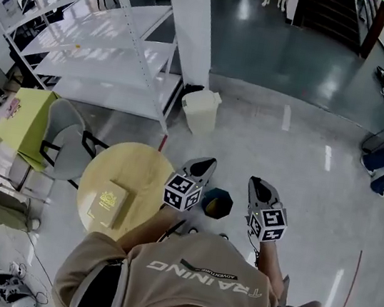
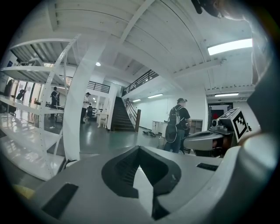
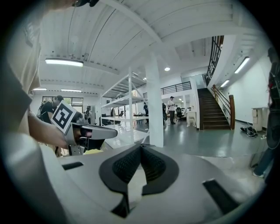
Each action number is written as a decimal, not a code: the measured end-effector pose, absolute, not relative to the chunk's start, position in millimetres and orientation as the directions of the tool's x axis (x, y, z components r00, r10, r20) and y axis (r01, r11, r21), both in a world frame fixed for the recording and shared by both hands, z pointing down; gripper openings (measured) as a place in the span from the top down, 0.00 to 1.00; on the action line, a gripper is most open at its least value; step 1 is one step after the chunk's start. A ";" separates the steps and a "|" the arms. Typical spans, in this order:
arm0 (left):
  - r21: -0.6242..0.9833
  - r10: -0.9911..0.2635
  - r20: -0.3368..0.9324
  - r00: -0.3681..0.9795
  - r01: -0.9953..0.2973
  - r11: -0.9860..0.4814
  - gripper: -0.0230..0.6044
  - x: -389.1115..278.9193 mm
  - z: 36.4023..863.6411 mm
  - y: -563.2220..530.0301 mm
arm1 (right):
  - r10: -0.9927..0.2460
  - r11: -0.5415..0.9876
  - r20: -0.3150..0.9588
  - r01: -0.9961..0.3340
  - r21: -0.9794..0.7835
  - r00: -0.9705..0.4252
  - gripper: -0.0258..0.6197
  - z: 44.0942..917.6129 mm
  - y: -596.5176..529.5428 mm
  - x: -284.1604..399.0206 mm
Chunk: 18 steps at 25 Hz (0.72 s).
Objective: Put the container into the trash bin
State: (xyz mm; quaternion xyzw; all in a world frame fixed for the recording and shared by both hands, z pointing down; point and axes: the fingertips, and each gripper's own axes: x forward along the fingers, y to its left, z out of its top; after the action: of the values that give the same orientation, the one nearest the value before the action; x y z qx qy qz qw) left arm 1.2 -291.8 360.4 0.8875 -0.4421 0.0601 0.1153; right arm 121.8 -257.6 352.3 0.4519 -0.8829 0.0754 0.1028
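Container (image 1: 106, 203), seemingly the flat yellow box with faint print on its top, lay on the round pale desk (image 1: 139, 166), towards the desk's near left edge and untouched by either tool; it looked shallow and rectangular, with its top face up. A small trash bin (image 1: 216, 204), dark with a teal rim, stood on the grey floor just beside the desk's right edge, between the two tools as the head view showed them; its open mouth showed only darkness inside. A white lidded bin (image 1: 199, 112) stood farther off at the foot of the white pillar (image 1: 197, 27), its lid tilted; white shelving (image 1: 101, 41) ran to the left of it; a grey chair (image 1: 67, 140) sat at the desk's far left side.

The left gripper (image 2: 138, 149) was held up above the floor, its jaws together with nothing between them; the right gripper (image 3: 141, 148) was raised alongside it, its jaws likewise pressed together and empty. Both were well apart from the yellow box.
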 end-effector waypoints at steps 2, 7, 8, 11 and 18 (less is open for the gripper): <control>0.148 -0.769 0.214 0.602 -0.798 -0.584 0.95 0.2 361.0 -291.4 | -0.783 0.582 0.259 -0.813 -0.016 -0.566 0.96 352.5 -257.9 120.9; 0.160 -0.761 0.225 0.608 -0.794 -0.587 0.95 -1.7 363.8 -293.0 | -0.807 0.555 0.255 -0.831 0.018 -0.533 0.96 346.3 -259.1 120.1; 0.164 -0.762 0.224 0.608 -0.794 -0.585 0.95 -1.7 365.2 -292.3 | -0.809 0.552 0.255 -0.834 0.022 -0.529 0.96 346.0 -258.7 121.2; 0.168 -0.759 0.224 0.611 -0.792 -0.587 0.95 -2.0 368.8 -292.2 | -0.810 0.552 0.252 -0.834 0.020 -0.530 0.96 346.5 -260.1 122.7; 0.173 -0.760 0.217 0.612 -0.791 -0.587 0.95 0.2 363.5 -292.9 | -0.798 0.562 0.258 -0.827 -0.007 -0.545 0.96 345.4 -256.2 123.7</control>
State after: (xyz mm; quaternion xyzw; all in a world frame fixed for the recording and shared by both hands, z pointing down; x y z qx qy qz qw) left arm 0.2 -292.9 363.5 0.8889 -0.4363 0.0599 0.1265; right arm 123.7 -256.2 345.4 0.4634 -0.8766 0.0636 0.1134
